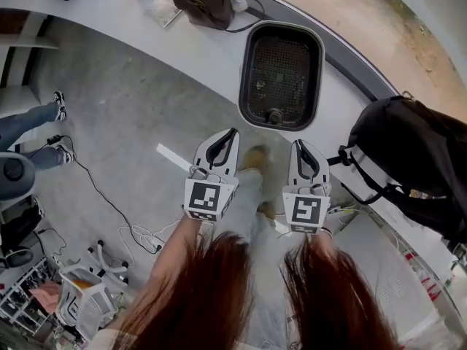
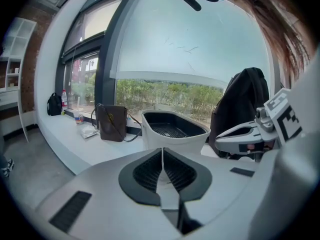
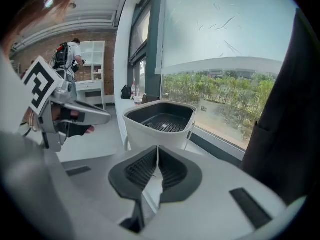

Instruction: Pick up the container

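Both shut and empty, my left tongs (image 1: 232, 132) and right tongs (image 1: 298, 144) hung short of the container (image 2: 170, 140), which stood untouched by the front edge of the worktop (image 1: 109, 13); approach, grasp and lift all remained, I judged.

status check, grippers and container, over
Left gripper and right gripper shut, empty. Container untouched on ledge, between brown bag and black backpack. Nothing in the way.
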